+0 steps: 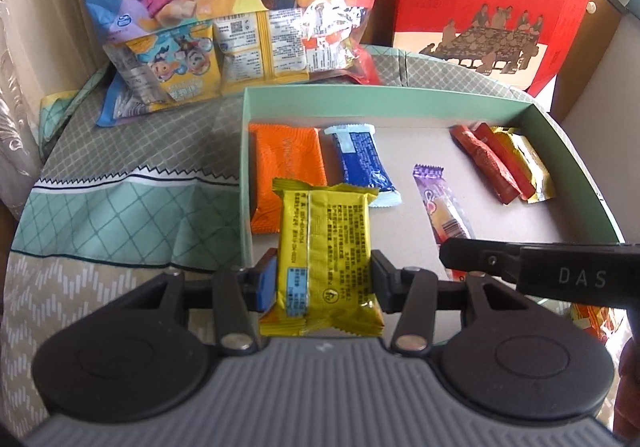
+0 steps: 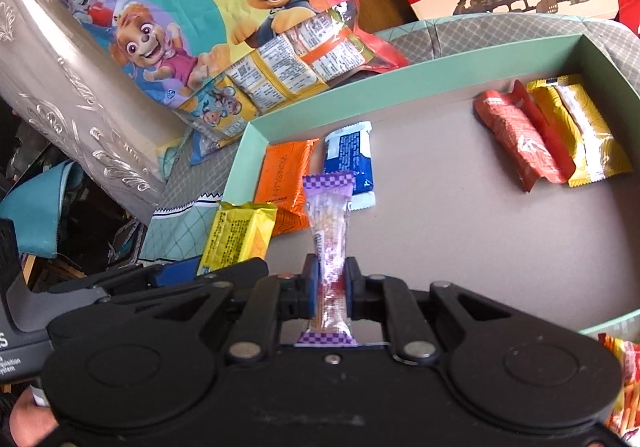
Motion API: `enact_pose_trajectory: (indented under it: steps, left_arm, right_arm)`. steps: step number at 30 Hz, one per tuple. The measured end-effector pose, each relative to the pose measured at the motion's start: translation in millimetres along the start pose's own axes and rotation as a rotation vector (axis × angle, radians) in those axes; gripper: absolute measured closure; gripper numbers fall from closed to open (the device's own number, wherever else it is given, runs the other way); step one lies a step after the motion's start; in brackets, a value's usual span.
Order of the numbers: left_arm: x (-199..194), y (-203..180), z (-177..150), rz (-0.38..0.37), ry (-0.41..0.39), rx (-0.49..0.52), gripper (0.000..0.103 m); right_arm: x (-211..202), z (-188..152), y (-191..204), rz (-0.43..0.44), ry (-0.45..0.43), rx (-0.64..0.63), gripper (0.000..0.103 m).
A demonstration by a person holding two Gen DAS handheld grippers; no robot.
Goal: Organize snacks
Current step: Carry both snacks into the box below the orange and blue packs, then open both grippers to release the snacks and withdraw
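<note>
Red gift box (image 1: 500, 3) top cropped

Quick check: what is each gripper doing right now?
Left gripper: shut on the yellow snack pack.
Right gripper: shut on the purple-ended candy stick.

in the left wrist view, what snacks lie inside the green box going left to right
orange packet → blue packet → purple-ended candy stick → red packets → gold packet

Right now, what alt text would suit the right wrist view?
The right gripper is shut on a slim clear candy packet with purple checkered ends, above a shallow mint-green cardboard box holding orange, blue, red and yellow snack packets.
</note>
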State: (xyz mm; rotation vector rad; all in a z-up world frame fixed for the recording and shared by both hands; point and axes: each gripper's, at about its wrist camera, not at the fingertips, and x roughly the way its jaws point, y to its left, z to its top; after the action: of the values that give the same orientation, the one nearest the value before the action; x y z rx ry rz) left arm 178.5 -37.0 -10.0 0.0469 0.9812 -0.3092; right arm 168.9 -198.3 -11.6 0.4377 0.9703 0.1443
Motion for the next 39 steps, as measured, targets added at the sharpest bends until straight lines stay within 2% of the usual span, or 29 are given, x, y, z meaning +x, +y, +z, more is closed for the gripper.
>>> enact_pose_trajectory:
  steps: [5,7,10,12,13,14,15,16,18,23,39]
  left_arm:
    - [4.0,0.3,-2.3,0.006,0.006,0.001,0.056]
    - [2.0,0.6,-2.7,0.013,0.0,-0.002,0.056]
    - [-9.7,3.3,-1.0,0.047,-0.033,-0.034,0.043]
    - [-19.2,10.2,0.6,0.06,-0.055,-0.08,0.023]
    - [-23.5,13.6,0.7,0.058,-0.066,-0.098,0.018]
    - [-28.0,16.8,0.6,0.052,-0.076,-0.113,0.011]
    - [-32.9,19.3,0.5,0.044,-0.087,-0.12,0.007]
    - [-37.4,20.3,-0.1,0.044,-0.097,-0.122,0.006]
    - [-44.2,20.8,-2.0,0.058,-0.105,-0.125,0.001]
    - [-59.9,23.8,-8.1,0.056,-0.111,-0.145,0.0]
    - [-93.3,-0.3,-41.8,0.047,-0.097,-0.093,0.0]
  right_arm:
    - [6.6,0.3,4.3,0.023,0.022,-0.006,0.09]
    - [6.2,1.1,6.4,0.033,0.024,-0.006,0.086]
    - [-2.1,3.5,4.1,0.031,-0.002,0.025,0.072]
    - [-10.9,5.0,0.4,0.014,-0.021,0.045,0.044]
    - [-15.5,5.1,-0.9,0.005,-0.034,0.048,0.037]
    - [-20.2,4.7,-1.7,0.0,-0.046,0.047,0.022]
    - [-24.8,3.8,-1.9,-0.003,-0.055,0.042,0.014]
    - [-28.7,2.4,-1.7,-0.006,-0.061,0.037,0.011]
    - [-35.6,-0.2,-0.5,-0.009,-0.065,0.03,0.009]
    - [-57.1,-8.8,4.0,-0.01,-0.085,0.028,0.0]
    - [-108.7,-47.7,6.7,-0.035,-0.096,0.001,0.0]
